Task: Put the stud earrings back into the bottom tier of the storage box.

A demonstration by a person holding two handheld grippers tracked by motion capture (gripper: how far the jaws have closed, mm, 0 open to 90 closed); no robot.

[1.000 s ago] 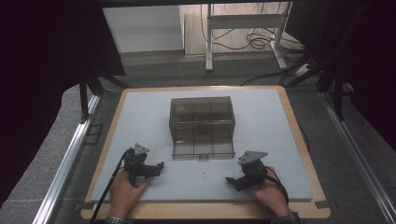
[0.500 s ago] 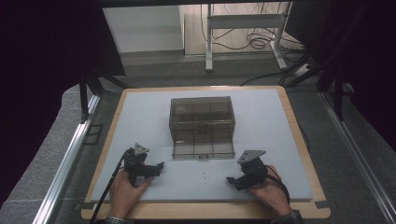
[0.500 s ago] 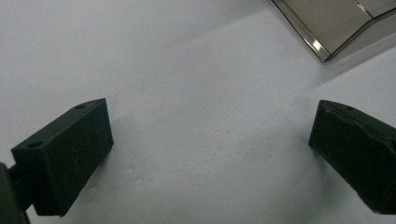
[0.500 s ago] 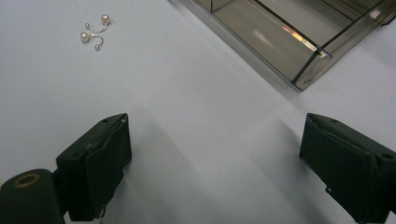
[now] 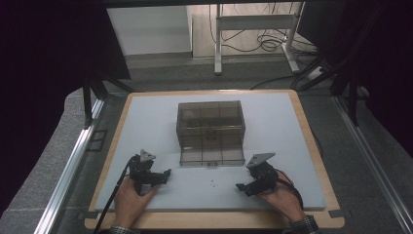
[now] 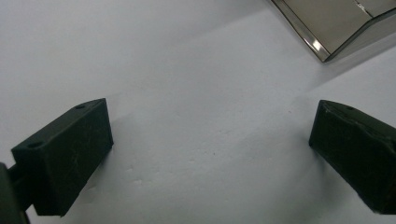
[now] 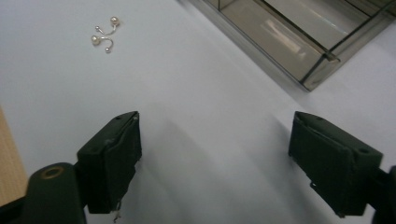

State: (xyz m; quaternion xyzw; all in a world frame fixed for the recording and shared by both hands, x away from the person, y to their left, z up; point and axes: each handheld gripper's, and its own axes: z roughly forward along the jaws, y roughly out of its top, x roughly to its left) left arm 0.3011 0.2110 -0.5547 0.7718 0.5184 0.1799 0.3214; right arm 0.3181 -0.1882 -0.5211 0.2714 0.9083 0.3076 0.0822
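Note:
A smoky see-through compartment box stands in the middle of the white mat, with its front panel folded down flat. Two small pearl earrings lie on the mat in front of it, faint specks in the high view. My left gripper rests at the front left, open over bare mat, the box's corner beyond it. My right gripper sits at the front right, open; its jaws have just been closing a little with nothing between them. The earrings lie ahead and left of them.
The mat lies on a wooden board whose rim shows all round. A metal rail runs along the left side. Behind the board are dark floor, a white desk frame and loose cables.

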